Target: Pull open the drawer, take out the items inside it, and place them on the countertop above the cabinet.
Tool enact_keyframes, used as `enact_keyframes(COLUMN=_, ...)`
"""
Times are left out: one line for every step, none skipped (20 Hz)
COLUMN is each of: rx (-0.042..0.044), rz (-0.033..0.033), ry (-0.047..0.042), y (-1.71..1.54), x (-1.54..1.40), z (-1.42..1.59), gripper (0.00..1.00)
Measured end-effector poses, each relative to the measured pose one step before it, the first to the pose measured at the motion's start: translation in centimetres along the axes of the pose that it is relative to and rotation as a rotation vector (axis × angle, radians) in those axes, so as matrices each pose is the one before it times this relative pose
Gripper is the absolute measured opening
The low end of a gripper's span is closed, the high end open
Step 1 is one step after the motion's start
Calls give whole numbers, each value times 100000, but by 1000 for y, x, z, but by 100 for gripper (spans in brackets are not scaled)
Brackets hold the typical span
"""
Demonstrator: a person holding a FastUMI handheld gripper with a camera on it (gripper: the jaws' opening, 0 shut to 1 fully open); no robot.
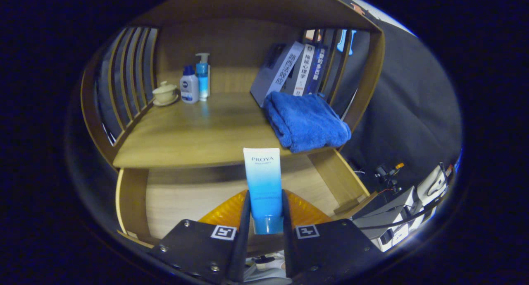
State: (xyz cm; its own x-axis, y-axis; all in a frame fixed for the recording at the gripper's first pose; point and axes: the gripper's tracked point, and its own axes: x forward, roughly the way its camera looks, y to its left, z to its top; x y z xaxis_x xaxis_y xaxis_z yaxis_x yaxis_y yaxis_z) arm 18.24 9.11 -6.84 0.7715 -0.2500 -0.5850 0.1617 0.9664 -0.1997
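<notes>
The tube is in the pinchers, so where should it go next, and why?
Probably forward and up onto the bare countertop, left of the towel. The hand-held gripper is shut on the tube, lifted over the open drawer, and that wood ahead looks free.

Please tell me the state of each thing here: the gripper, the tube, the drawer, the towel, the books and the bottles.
gripper: shut on the tube.
tube: held upright, cap down, above the drawer.
drawer: pulled open.
blue towel: folded, lying on the countertop.
books: leaning behind the towel.
two bottles: standing upright beside a lidded cup.
</notes>
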Motion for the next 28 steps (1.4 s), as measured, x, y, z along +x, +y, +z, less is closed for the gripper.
enact_keyframes(rx=1930, rz=2038, ry=-2831, y=403, x=203, z=918, gripper=38)
enact_keyframes(rx=2122, rz=2378, ry=-2287, y=588, x=404, z=746, gripper=38)
enact_keyframes(rx=1649, rz=2000, ry=-2314, y=488, x=583, z=785, gripper=38)
enact_keyframes(rx=1500, rz=1407, ry=-1628, y=292, x=612, z=568, gripper=38)
enact_keyframes(rx=1479, rz=1233, ry=-1726, y=257, x=727, z=531, gripper=37)
enact_keyframes(rx=1455, rz=1709, ry=-1049, y=502, x=821, z=420, gripper=38)
enact_keyframes(rx=1222, rz=1433, ry=-313, y=384, x=703, z=304, gripper=38)
enact_keyframes(rx=870, rz=842, ry=279, y=106, x=681, z=60, gripper=38)
enact_keyframes(rx=481, rz=463, ry=1021, y=85, x=695, z=36, gripper=37)
enact_keyframes(rx=122, rz=55, ry=701, y=-43, x=918, z=-196, gripper=37)
enact_keyframes(rx=202, rz=255, ry=1167, y=120, x=726, z=-450, gripper=38)
enact_keyframes(rx=-39, rz=579, ry=1110, y=243, x=711, z=-129, gripper=37)
enact_keyframes(rx=-37, rz=100, ry=1285, y=57, x=609, z=-147, gripper=37)
enact_keyframes(rx=-216, rz=-288, ry=1587, y=-147, x=730, z=-382, gripper=38)
enact_keyframes(rx=-320, rz=-235, ry=1341, y=-17, x=526, z=-304, gripper=38)
enact_keyframes(rx=-136, rz=499, ry=1298, y=187, x=630, z=-324, gripper=38)
enact_keyframes(rx=-218, rz=875, ry=1526, y=240, x=544, z=-335, gripper=38)
enact_keyframes(rx=417, rz=659, ry=-1374, y=152, x=563, z=336, gripper=38)
enact_keyframes(rx=388, rz=441, ry=360, y=92, x=345, z=-112, gripper=38)
enact_keyframes(rx=616, rz=-13, ry=-449, y=101, x=-40, z=254, gripper=37)
enact_keyframes(rx=533, rz=82, ry=420, y=-66, x=188, z=5, gripper=38)
enact_keyframes(rx=516, rz=127, ry=53, y=105, x=113, z=109, gripper=38)
enact_keyframes(rx=579, rz=130, ry=-576, y=33, x=314, z=220, gripper=38)
enact_keyframes(rx=794, rz=176, ry=-411, y=75, x=441, z=92, gripper=38)
enact_keyframes(rx=359, rz=245, ry=-727, y=103, x=229, z=227, gripper=38)
enact_keyframes(rx=304, rz=94, ry=-476, y=25, x=351, z=64, gripper=38)
enact_keyframes(rx=354, rz=60, ry=-717, y=28, x=278, z=235, gripper=38)
enact_keyframes(rx=427, rz=131, ry=-565, y=49, x=300, z=150, gripper=38)
